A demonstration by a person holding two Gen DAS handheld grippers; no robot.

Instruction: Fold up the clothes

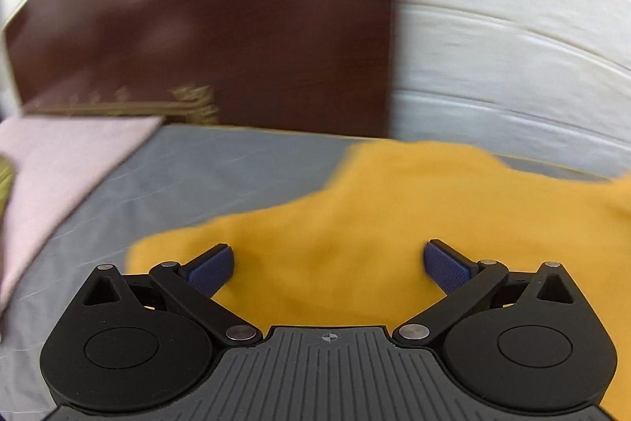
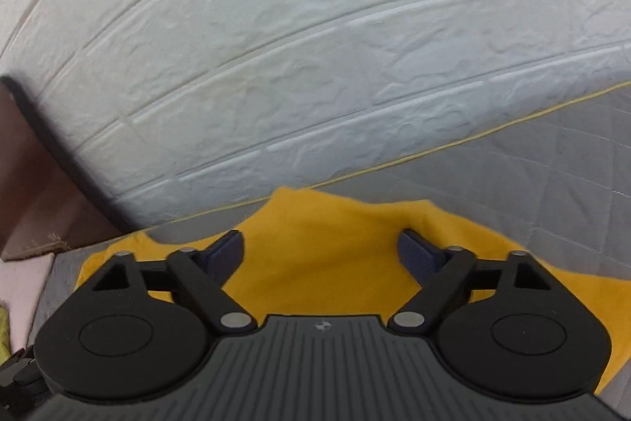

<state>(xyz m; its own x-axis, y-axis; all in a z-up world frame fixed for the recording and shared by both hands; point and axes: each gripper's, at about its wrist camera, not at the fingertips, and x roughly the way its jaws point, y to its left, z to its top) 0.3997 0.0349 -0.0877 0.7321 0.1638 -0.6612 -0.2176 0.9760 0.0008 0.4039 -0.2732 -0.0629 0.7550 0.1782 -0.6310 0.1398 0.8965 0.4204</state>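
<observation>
A mustard-yellow garment (image 1: 394,208) lies spread on a grey sheet (image 1: 205,176). It also shows in the right wrist view (image 2: 327,255), reaching close to the far edge by the wall. My left gripper (image 1: 329,267) is open and empty, its blue pads (image 1: 211,269) apart just above the garment's near part. My right gripper (image 2: 320,257) is open and empty too, hovering over the garment's middle. The left wrist view is motion-blurred.
A pale pink folded cloth (image 1: 59,180) lies at the left on the sheet, also in the right wrist view (image 2: 27,287). A dark brown headboard (image 1: 221,26) stands behind. A white brick-pattern wall (image 2: 315,46) borders the bed's far side.
</observation>
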